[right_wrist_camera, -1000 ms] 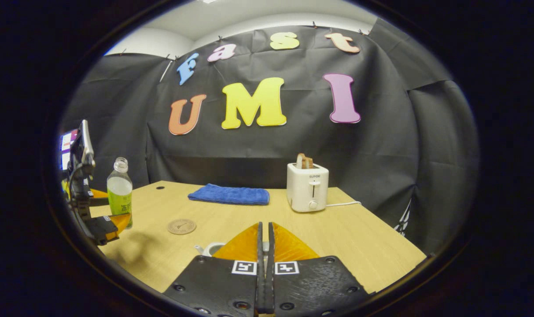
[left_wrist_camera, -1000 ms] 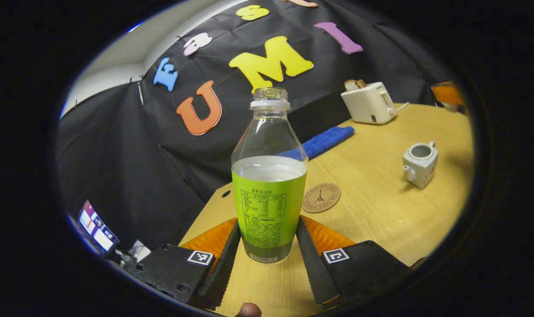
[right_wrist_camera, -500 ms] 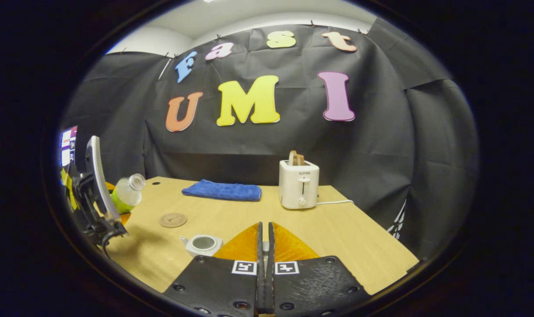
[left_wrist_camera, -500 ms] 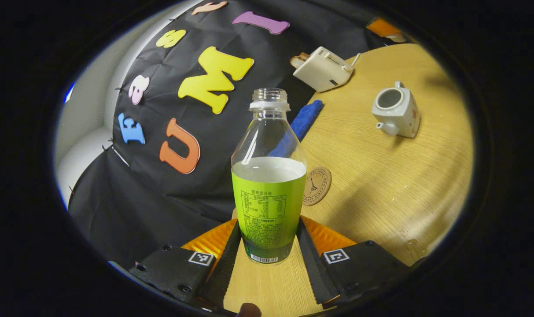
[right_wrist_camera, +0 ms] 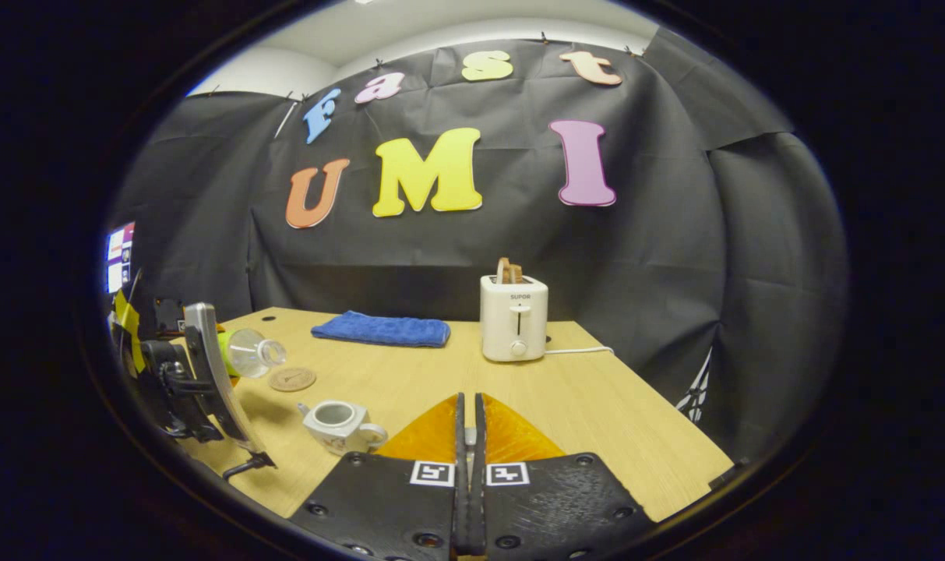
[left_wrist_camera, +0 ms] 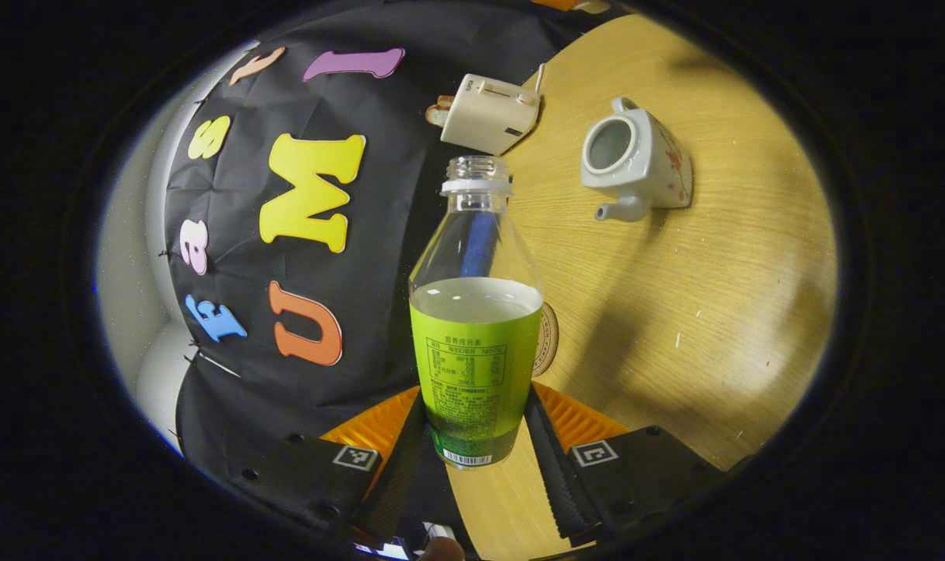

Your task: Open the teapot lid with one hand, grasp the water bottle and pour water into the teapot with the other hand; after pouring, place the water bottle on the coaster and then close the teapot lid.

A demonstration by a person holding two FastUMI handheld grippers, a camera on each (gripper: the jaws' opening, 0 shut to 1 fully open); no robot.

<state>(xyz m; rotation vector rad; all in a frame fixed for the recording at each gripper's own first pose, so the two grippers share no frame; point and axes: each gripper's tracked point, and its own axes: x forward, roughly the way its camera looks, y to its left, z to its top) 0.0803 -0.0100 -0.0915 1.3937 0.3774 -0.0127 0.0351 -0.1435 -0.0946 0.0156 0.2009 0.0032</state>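
Left gripper (left_wrist_camera: 476,436) has its fingers clamped on the lower body of the clear plastic water bottle w/ green label (left_wrist_camera: 476,343), no cap on. In the right gripper view that bottle (right_wrist_camera: 248,354) is tipped nearly onto its side, long axis close to level, open mouth pointing right, toward the small white ceramic teapot (right_wrist_camera: 336,425). Key relation: the mouth isn't over the teapot opening yet — it sits to the left and further back, above the round cork coaster (right_wrist_camera: 291,379). In the left gripper view the teapot (left_wrist_camera: 636,164) lies beyond and right of the bottle neck, lid off, opening showing, spout toward the bottle side. So the left hand is clearly the nearer one for the pour; judging from this, it needs to carry the mouth right and nearer, over the opening, before tipping more. Water level sits around the label top, nothing spilling that I can see. Right gripper (right_wrist_camera: 468,436) hovers near of the teapot over the pale wood surface (right_wrist_camera: 597,421), fingers together; presumably pinching the lid, but can't tell, nothing visible between them.
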